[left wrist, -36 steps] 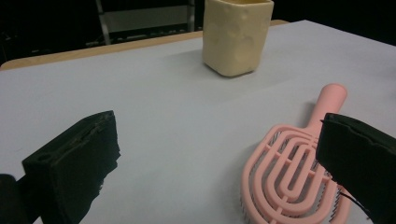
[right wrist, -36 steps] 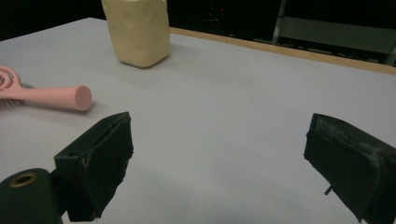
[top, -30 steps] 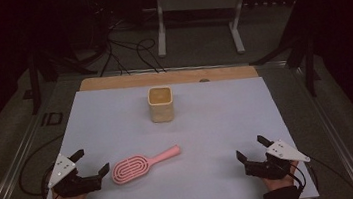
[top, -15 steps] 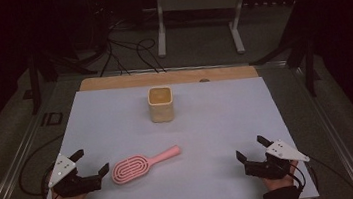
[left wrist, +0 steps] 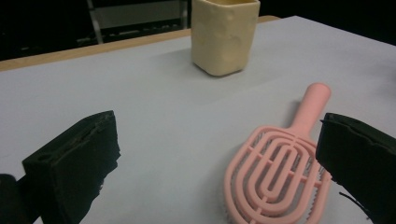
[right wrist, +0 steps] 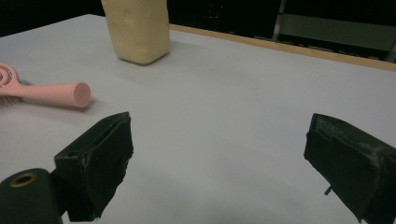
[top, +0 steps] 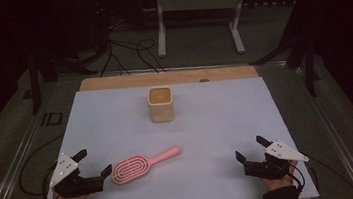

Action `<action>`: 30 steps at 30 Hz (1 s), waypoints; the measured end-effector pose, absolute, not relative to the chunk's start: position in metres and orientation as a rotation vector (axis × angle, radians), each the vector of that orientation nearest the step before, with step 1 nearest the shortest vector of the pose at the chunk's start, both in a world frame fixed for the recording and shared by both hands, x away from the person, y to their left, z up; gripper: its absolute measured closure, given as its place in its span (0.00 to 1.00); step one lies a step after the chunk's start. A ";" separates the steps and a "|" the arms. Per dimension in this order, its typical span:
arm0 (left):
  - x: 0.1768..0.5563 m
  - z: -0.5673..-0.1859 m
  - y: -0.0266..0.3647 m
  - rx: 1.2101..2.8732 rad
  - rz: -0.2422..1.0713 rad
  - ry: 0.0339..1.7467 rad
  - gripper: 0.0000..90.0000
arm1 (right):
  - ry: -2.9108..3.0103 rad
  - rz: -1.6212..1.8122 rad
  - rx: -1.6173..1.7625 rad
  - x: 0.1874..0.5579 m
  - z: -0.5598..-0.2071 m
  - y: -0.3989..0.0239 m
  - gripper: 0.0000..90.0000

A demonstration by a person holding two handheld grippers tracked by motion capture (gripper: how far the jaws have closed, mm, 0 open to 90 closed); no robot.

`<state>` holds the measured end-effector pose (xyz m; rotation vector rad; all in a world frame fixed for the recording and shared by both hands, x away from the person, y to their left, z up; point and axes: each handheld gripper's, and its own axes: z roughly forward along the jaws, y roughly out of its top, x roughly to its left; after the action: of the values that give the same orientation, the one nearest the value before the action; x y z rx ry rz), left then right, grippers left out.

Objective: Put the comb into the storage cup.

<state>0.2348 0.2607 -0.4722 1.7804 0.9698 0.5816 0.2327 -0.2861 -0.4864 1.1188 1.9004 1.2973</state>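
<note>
Barely shifting since earlier, left tongs (top: 92,165) and right tongs (top: 250,149) are resting apart; pink brush (top: 141,165) is lying ungrasped near cup (top: 160,104), everything remaining.

My high view is dim — only the table (top: 219,140) catches soft overhead light, and the room behind falls to black. Up close, my jaws blur at the bottom edges, and the cup (left wrist: 225,35) throws a faint shadow — no glare.

the left hand-held gripper (top: 93,165) has edged closer — to the pink brush (top: 131,168).
</note>
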 end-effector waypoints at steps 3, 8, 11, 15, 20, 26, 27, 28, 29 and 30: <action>0.235 -0.471 0.259 1.790 0.570 0.961 0.00 | 1.900 1.298 1.120 0.233 -0.486 -0.286 0.09; 0.234 -0.470 0.255 1.808 0.557 0.949 0.00 | 1.902 1.298 1.118 0.233 -0.487 -0.286 0.09; 0.234 -0.469 0.252 1.815 0.550 0.941 0.01 | 1.903 1.297 1.116 0.233 -0.487 -0.285 0.09; 0.234 -0.469 0.248 1.830 0.540 0.938 0.01 | 1.904 1.297 1.117 0.233 -0.487 -0.285 0.09; 0.235 -0.469 0.245 1.845 0.529 0.943 0.01 | 1.904 1.292 1.119 0.233 -0.487 -0.285 0.09; 0.236 -0.469 0.242 1.859 0.496 0.946 0.01 | 1.904 1.291 1.118 0.233 -0.487 -0.285 0.09; 0.236 -0.469 0.241 1.862 0.490 0.944 0.01 | 1.904 1.290 1.118 0.233 -0.487 -0.285 0.09; 0.236 -0.470 0.241 1.866 0.482 0.944 0.01 | 1.903 1.291 1.118 0.233 -0.487 -0.285 0.09; 0.236 -0.470 0.240 1.866 0.476 0.949 0.01 | 1.902 1.290 1.119 0.233 -0.486 -0.285 0.09; 0.237 -0.470 0.240 1.871 0.471 0.948 0.02 | 1.901 1.289 1.120 0.232 -0.486 -0.285 0.09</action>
<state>0.2367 0.2396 -0.4696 1.8714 0.9478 0.4708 0.2324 -0.2854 -0.4863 1.1203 1.9011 1.2892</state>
